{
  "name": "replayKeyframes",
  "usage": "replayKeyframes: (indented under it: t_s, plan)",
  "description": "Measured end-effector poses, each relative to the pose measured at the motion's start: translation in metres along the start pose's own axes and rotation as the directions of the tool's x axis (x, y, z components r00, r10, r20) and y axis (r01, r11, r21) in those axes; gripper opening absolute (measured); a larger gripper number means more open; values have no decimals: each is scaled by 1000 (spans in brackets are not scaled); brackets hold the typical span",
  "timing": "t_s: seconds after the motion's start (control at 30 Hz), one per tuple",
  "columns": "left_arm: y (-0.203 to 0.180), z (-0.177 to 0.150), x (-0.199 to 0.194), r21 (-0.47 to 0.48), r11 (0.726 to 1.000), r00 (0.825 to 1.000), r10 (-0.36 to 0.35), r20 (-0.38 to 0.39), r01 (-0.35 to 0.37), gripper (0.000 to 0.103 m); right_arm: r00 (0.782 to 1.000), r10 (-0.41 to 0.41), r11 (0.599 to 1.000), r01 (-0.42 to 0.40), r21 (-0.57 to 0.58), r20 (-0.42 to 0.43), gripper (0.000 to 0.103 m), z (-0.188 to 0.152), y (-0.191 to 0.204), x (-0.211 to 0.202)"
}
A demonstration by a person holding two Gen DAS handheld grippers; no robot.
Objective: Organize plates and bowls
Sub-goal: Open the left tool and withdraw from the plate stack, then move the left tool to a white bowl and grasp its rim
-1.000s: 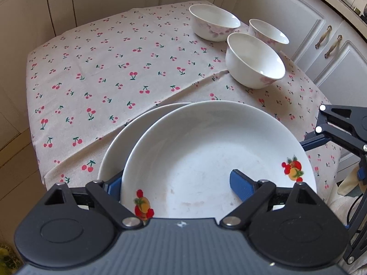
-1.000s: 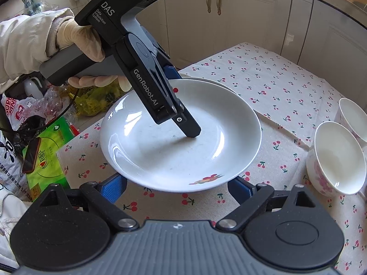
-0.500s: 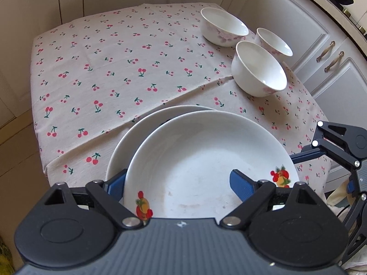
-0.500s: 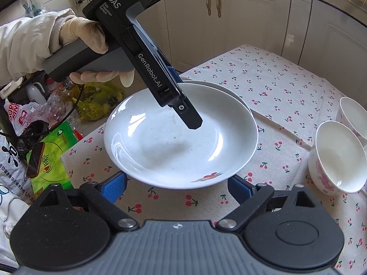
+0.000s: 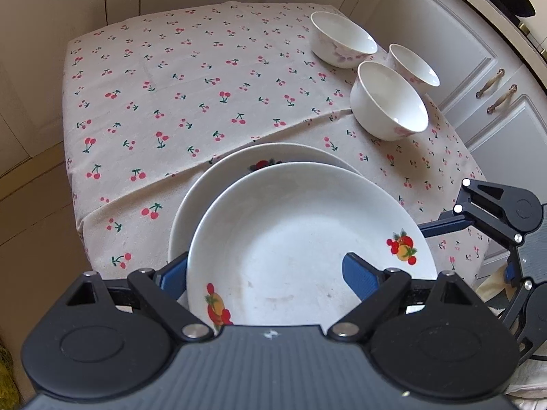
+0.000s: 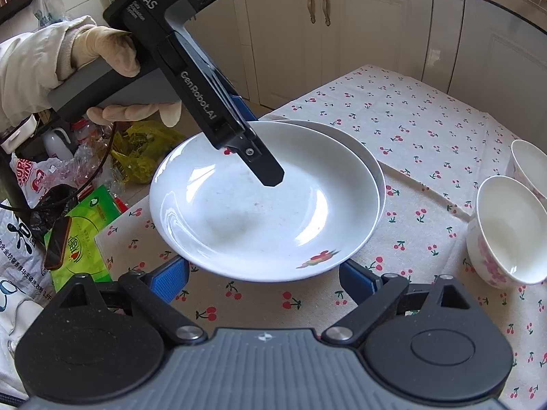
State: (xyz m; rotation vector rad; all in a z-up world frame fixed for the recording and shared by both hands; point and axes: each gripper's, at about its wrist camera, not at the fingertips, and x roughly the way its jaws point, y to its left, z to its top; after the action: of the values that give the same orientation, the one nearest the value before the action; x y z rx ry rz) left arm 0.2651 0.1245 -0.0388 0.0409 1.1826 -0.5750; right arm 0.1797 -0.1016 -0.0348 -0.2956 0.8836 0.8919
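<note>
A white plate with fruit prints [image 5: 301, 239] hangs a little above the cherry tablecloth [image 5: 191, 95], over a second white plate [image 5: 218, 177] lying under it. My left gripper [image 5: 266, 266] is shut on the upper plate's near rim, one finger [image 6: 265, 167] inside the dish and the other beneath it. The right gripper [image 6: 263, 280] stands open low at the plate's opposite edge, with its blue pads apart and touching nothing. Three white bowls [image 5: 389, 102] [image 5: 342, 39] [image 5: 413, 68] with pink flowers stand together at the far right corner.
The table's near corner lies just under the plates. Plastic bags and a green package [image 6: 82, 235] crowd the floor to the left of it. White cabinets [image 6: 324, 34] surround the table. A gloved hand [image 6: 112, 54] grips the left tool.
The held plate has shifted slightly off the lower plate, so more of the lower plate's rim and its fruit print show. The left gripper has rolled a little. The right gripper stayed still.
</note>
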Motion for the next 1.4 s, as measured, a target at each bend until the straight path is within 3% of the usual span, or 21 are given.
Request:
replayKeyframes:
  t_s: [0.3,0.53,0.67,0.77,0.87,1.03,1.2,1.3,1.4]
  plan:
    - [6,-7,-12,-53,999,999,-7,34,9,92,1000,1,1000,-1,0,-15,97,3,-2,7]
    - [8,-9,-14,-65,998,998,-4,60,7,92,1000,9,999,-10,36,30,100,4,-10,2]
    - [3,-14,-15,-46,999,996,28,90,-24,92,998,-45,999,44,23,46,103,3,-8,-2]
    - [-2,-19,-13,-4,995,988,102,115,-103,92,993,-101,995,100,19,64,103,1,-8,-6]
    - [-8,-24,-14,30,992,982,116,150,-122,93,984,-154,988,152,27,86,103,0,-10,-11]
    - [-30,-27,-29,88,984,960,131,249,-157,93,956,-261,965,257,45,132,103,-7,-13,-23]
    - [-61,-34,-35,128,975,934,128,333,-179,93,888,-419,908,413,76,190,103,-18,-16,-35]
    - [-78,-35,-32,135,973,924,129,361,-189,93,853,-480,877,465,118,204,103,-25,-25,-40]
    - [-92,-32,-26,150,975,926,101,365,-166,93,827,-525,851,501,161,200,103,-32,-39,-42]
